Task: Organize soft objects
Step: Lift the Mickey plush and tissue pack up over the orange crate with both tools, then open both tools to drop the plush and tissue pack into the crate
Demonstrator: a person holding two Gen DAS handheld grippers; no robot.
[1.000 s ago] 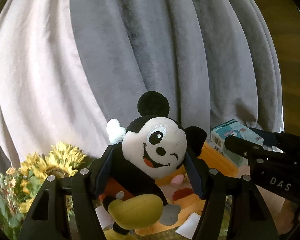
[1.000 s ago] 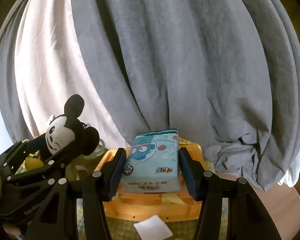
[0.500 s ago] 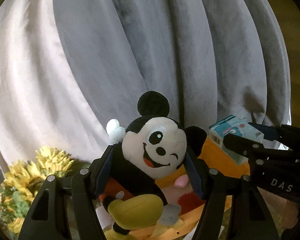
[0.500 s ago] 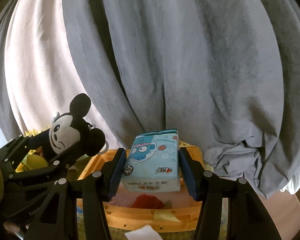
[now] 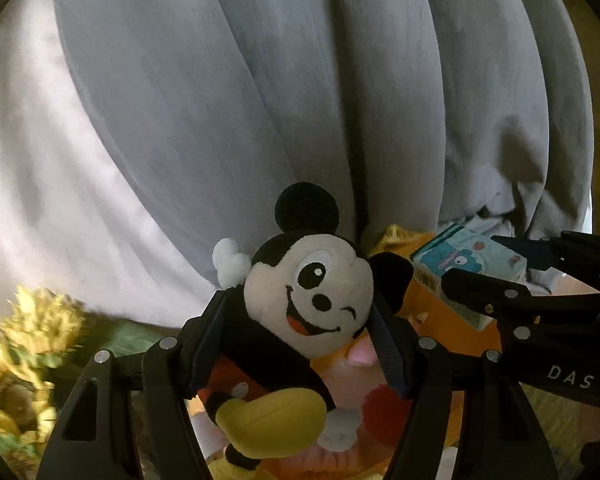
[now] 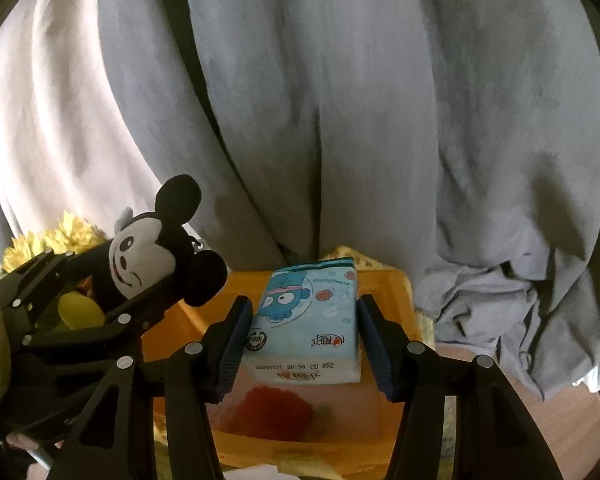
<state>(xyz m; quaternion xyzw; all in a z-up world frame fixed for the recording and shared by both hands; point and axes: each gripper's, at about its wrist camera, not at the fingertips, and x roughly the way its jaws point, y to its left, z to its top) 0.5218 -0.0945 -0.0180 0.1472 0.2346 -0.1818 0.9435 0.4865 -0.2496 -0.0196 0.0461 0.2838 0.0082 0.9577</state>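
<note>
My left gripper (image 5: 300,344) is shut on a Mickey Mouse plush (image 5: 312,300), black and white with a yellow shoe, held above an orange bin (image 5: 440,320). The plush also shows at the left in the right wrist view (image 6: 148,252). My right gripper (image 6: 304,336) is shut on a light-blue tissue pack (image 6: 308,316) with a cartoon fish, held over the orange bin (image 6: 384,280). The pack shows at the right in the left wrist view (image 5: 468,260). A red and pink soft item (image 6: 276,404) lies inside the bin.
Grey and white curtains (image 6: 340,120) hang close behind the bin. Yellow sunflowers (image 5: 24,344) stand at the left, also seen in the right wrist view (image 6: 48,240). A wooden tabletop (image 6: 560,420) shows at the lower right.
Both grippers have moved forward over the orange bin with their loads. The sunflowers have slid left and down in the left wrist view. The bin's inside shows more.
</note>
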